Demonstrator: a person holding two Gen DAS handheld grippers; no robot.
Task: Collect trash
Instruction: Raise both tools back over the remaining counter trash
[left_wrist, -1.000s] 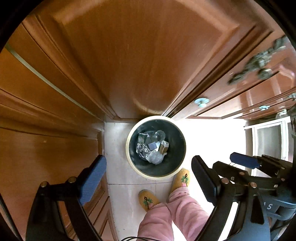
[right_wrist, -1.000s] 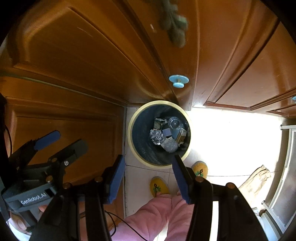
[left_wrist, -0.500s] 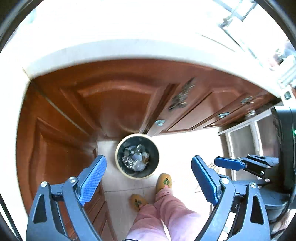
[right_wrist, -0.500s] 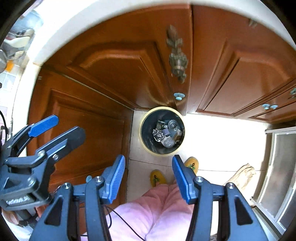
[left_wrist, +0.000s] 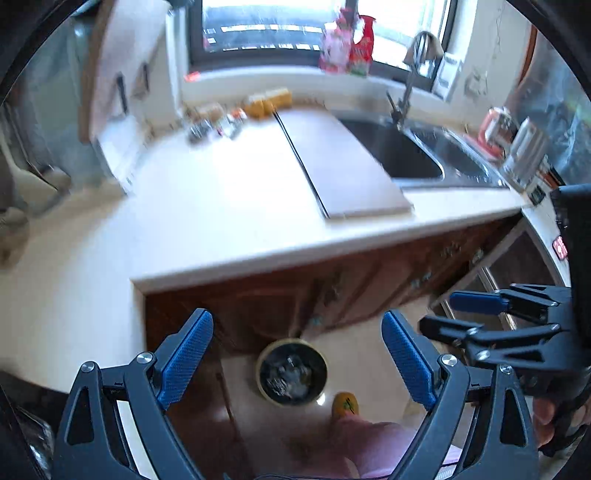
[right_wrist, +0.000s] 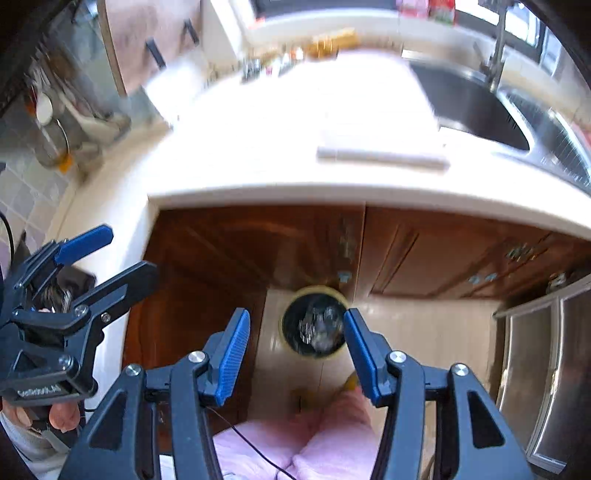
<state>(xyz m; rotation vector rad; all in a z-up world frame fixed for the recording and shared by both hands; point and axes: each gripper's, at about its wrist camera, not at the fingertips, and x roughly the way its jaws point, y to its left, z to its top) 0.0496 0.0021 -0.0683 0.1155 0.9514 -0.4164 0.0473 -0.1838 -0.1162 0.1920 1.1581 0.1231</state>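
Both tools — left tool (left_wrist: 295, 354) and right tool (right_wrist: 297, 343) — tilt downward over the bin (left_wrist: 292, 371), jaws spread, empty.

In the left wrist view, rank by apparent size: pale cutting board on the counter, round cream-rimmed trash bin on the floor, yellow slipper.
1. Pale cutting board, largest.
2. Round cream-rimmed trash bin, though it sits farther from the camera, so true size is unsure.
3. Yellow slipper, smallest.

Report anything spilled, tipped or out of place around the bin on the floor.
Nothing stands out. The round cream-rimmed bin stands upright on the pale floor before the brown cabinets, crumpled trash inside, none visible beside it, though the frames are blurred.
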